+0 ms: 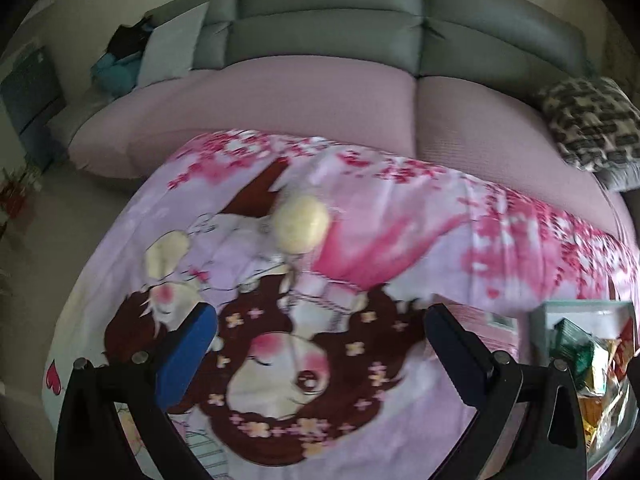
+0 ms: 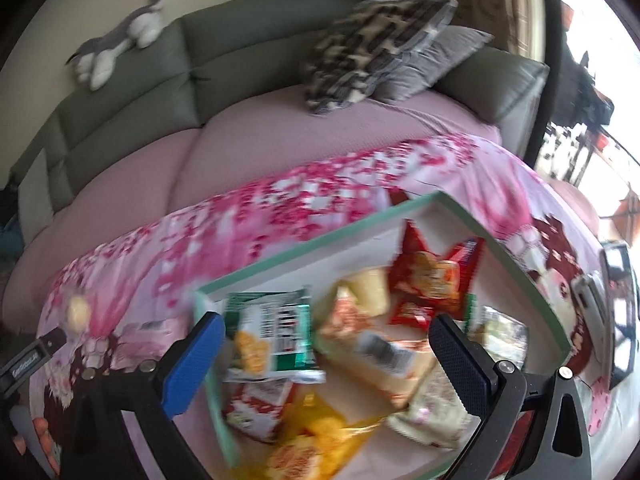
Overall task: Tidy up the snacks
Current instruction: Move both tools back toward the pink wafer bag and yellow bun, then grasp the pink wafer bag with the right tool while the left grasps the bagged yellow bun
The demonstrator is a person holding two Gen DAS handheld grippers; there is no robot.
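A pale yellow wrapped snack (image 1: 301,224) lies alone on the pink cartoon-print cloth (image 1: 400,232), ahead of my open, empty left gripper (image 1: 320,332). It also shows small at the left of the right wrist view (image 2: 78,312). A white box with a mint-green rim (image 2: 308,242) holds several snack packets: a green-and-white one (image 2: 272,332), a red one (image 2: 432,276), yellow ones (image 2: 316,436). My right gripper (image 2: 326,344) is open and empty just above the box. The box edge shows at the right of the left wrist view (image 1: 580,308).
The cloth covers a table in front of a sofa with pink seat cover (image 1: 320,96) and grey-green back. Patterned cushions (image 2: 372,48) sit at its right end, a plush toy (image 2: 120,40) on its back. A dark device (image 2: 616,312) lies right of the box.
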